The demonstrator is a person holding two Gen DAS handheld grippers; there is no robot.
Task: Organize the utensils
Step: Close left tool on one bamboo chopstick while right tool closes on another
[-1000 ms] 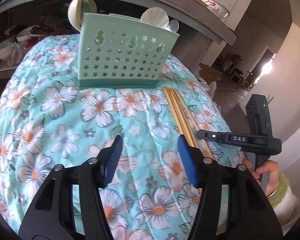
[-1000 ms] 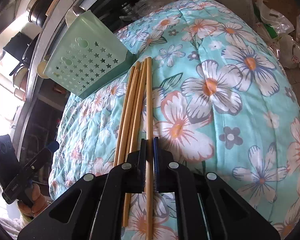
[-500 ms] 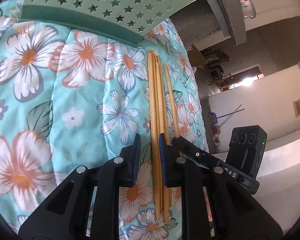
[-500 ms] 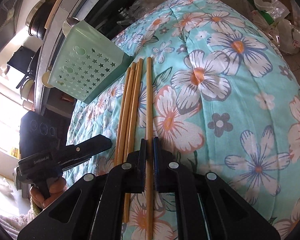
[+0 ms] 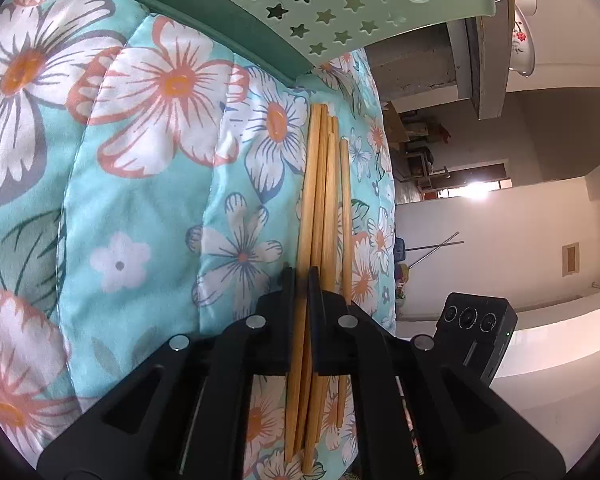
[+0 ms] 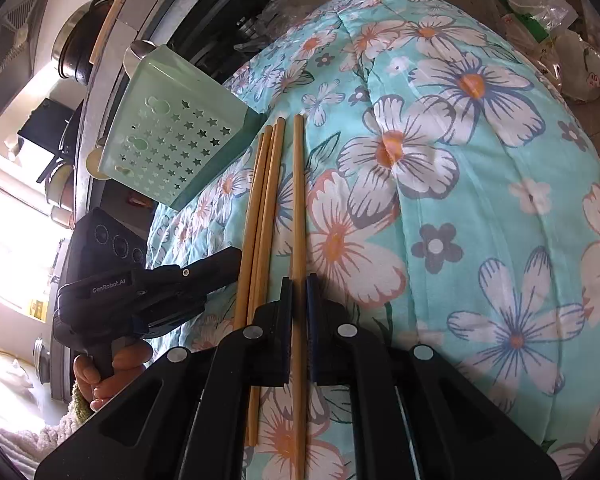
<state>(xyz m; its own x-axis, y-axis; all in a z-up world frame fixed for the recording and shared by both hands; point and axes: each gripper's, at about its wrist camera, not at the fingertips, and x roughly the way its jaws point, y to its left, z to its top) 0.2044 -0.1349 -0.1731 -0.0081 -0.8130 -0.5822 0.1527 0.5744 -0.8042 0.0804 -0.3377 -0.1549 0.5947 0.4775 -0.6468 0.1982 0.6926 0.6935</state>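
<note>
Several wooden chopsticks (image 5: 320,200) lie side by side on a floral turquoise quilt (image 5: 140,208). My left gripper (image 5: 301,276) is shut on the leftmost chopsticks of the bundle. My right gripper (image 6: 299,284) is shut on a single chopstick (image 6: 298,200) that lies a little apart to the right of the bundle (image 6: 262,208). A mint green utensil holder (image 6: 172,136) with star cutouts stands just beyond the chopstick tips; it also shows in the left wrist view (image 5: 340,4). The left gripper (image 6: 236,260) shows in the right wrist view, touching the bundle.
A counter (image 6: 112,28) with a dark pot (image 6: 80,40) runs behind the holder. Plastic bags (image 6: 560,28) lie on the floor past the quilt's far edge. The right gripper's camera body (image 5: 476,332) sits right of the chopsticks in the left wrist view.
My left gripper moved in over the chopstick bundle from open and closed on its leftmost sticks. My right gripper stayed shut on the single chopstick.
</note>
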